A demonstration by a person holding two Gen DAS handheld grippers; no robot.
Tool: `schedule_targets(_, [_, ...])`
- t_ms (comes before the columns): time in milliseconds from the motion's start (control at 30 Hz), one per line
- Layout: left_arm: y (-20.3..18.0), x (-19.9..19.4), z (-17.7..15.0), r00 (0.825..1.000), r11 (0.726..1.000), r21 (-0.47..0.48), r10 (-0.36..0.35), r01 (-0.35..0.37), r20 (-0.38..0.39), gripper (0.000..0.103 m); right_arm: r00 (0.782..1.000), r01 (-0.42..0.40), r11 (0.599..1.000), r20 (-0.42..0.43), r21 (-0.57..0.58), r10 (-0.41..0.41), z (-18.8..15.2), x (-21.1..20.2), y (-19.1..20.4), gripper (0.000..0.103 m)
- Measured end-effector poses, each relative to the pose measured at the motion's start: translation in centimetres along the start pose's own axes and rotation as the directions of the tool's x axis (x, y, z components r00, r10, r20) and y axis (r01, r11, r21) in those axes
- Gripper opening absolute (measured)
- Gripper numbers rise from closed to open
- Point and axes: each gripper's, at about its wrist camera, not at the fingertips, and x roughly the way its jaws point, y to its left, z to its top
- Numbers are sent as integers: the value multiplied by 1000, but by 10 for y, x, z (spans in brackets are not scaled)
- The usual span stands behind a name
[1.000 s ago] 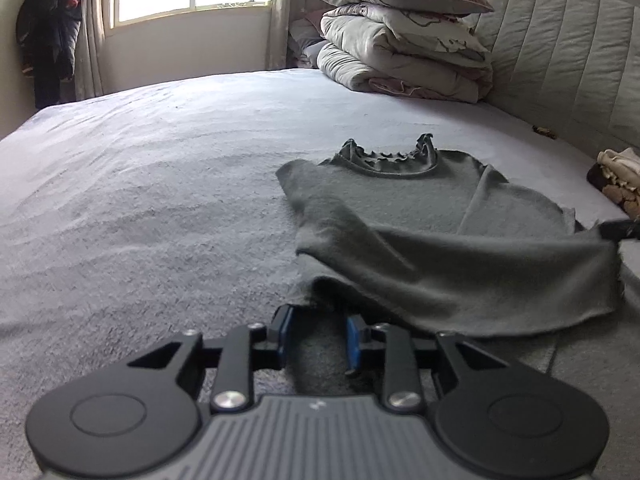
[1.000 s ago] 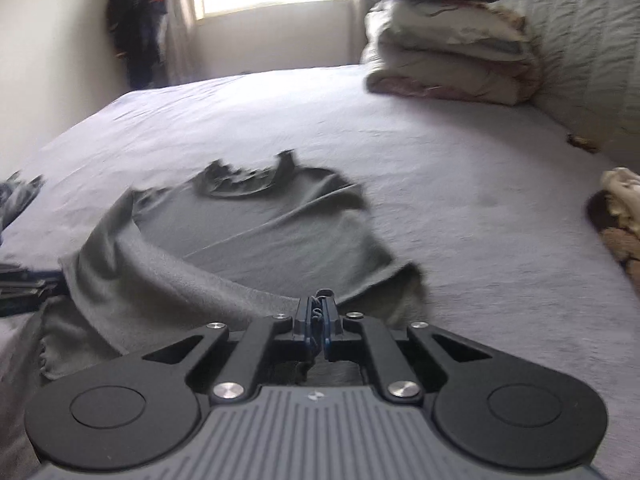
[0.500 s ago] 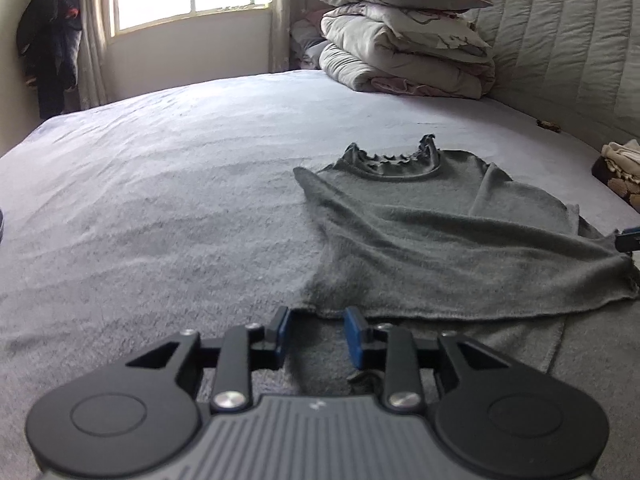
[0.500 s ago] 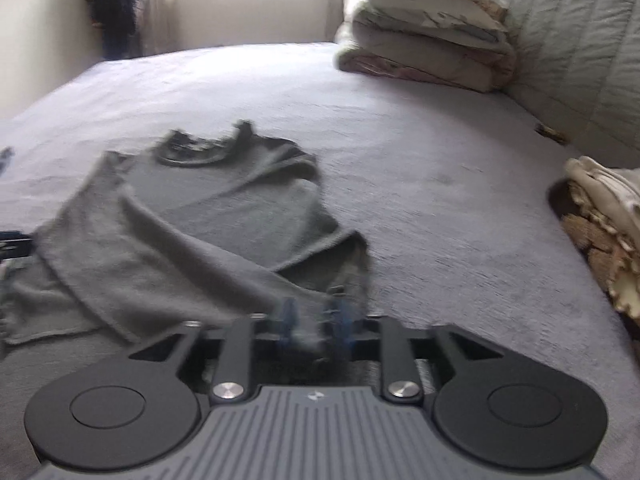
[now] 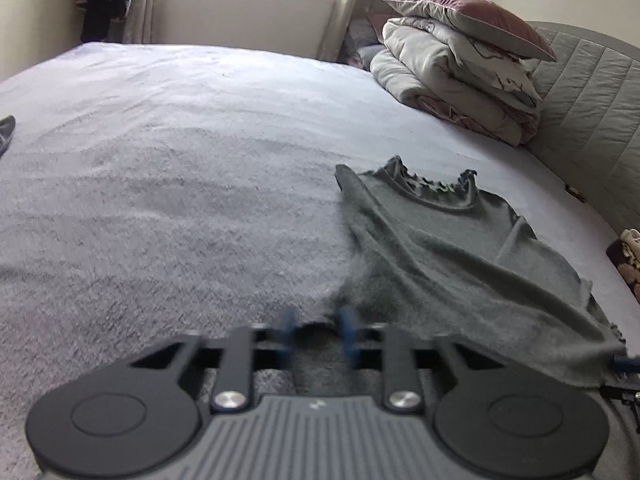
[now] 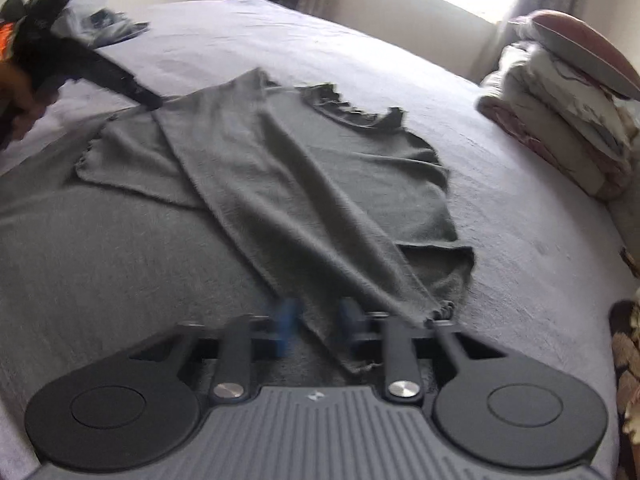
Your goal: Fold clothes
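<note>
Left gripper (image 5: 318, 334): its jaws had just been closing, yet the blurred blue pads were not yet together. The near left edge of the sweater lay between them, not visibly pinched.
Sweater (image 5: 440, 248): grey, frilled neck pointing away, spread on the bed (image 5: 160, 180) just ahead of both tools. A folded-over band ran across its body from the left shoulder to the right gripper, flatter than a second before.
Right gripper (image 6: 316, 328): it had let go, then begun closing again, rolled and lower. Its pads showed apart with the band's end between them — a re-grip starting, by my reading, not a hold.
Meaning: one fold was laid; both tools seemed to be taking fresh corners for the next.
Beyond, left: dark clothes (image 6: 108, 26) far off, well clear.
Beyond, right: stacked bedding (image 5: 460, 76) against the padded headboard (image 5: 592, 100), and a cream bundle (image 5: 630, 240) at the bed's edge.
In the way: nothing — open bedcover lay ahead of the sweater.
</note>
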Motion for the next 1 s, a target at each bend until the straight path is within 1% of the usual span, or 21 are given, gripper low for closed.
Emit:
schedule_targets(67, [-1,-1,0,1000,1000,-7,13,-13,19,9,1000,1,1000,-6,-12,-1,4,-6,1,3])
schedule_targets(200, [0,-5,2,998,999,-20,37,-36,43,8,999,-43,999,23,-30,44,14,-33,-1,3])
schedule_targets(233, [2,-5,3,998,999,-29,41,-40,40,8,997,-64,997,29,-35,65,16,-40,-1,3])
schedule_targets(267, [4,-5,3,998,998,-39,55,-53,32,4,995,-92,995,29,-40,93,17,-46,-1,3])
schedule_targets(300, [6,-4,3,998,997,-46,62,-61,24,4,992,-125,991,24,-44,126,18,-49,0,3])
schedule_targets(367, [10,-2,2,998,996,-58,64,-64,8,5,982,-188,980,-17,-58,187,16,-48,6,3])
schedule_targets(400, [10,-1,2,998,997,-55,63,-63,5,5,979,-201,977,-44,-74,198,14,-43,11,3])
schedule_targets(467, [9,-1,2,998,997,-43,65,-65,-1,7,973,-213,970,-115,-117,200,8,-30,24,4])
schedule_targets(533, [9,-2,4,998,997,-42,66,-66,-5,11,971,-221,967,-122,-130,206,5,-29,24,4])
schedule_targets(567, [10,-3,5,998,996,-57,61,-61,-5,15,970,-225,965,-126,-136,208,4,-28,25,5])
schedule_targets(600, [11,-5,6,998,996,-69,60,-60,-1,17,968,-236,968,-105,-89,227,6,-31,16,9])
schedule_targets(633, [12,-6,7,998,995,-79,61,-60,5,20,966,-248,968,-83,-41,244,8,-34,6,15])
schedule_targets(700, [12,-8,8,998,995,-84,59,-56,24,23,970,-238,970,-26,51,240,10,-39,-12,23])
schedule_targets(767, [11,-8,8,998,996,-85,44,-40,44,26,983,-182,976,6,123,182,9,-38,-29,24])
schedule_targets(800, [11,-8,8,998,996,-84,34,-30,49,28,989,-148,978,7,147,149,8,-35,-35,24])
schedule_targets(833, [9,-8,8,998,997,-78,26,-21,53,32,994,-111,979,0,169,113,6,-32,-41,24])
schedule_targets(900, [7,-7,7,998,998,-64,7,-4,58,40,997,-69,980,-25,187,75,3,-22,-49,24])
schedule_targets(933, [7,-6,6,998,998,-59,-8,12,58,48,997,-54,980,-47,190,64,0,-16,-52,24])
schedule_targets(967, [6,-5,5,998,998,-57,-20,23,54,51,996,-39,981,-69,192,53,-2,-10,-55,24])
schedule_targets(1000, [5,-3,5,999,998,-55,-23,25,46,51,995,-35,982,-87,187,52,-4,-6,-55,24])
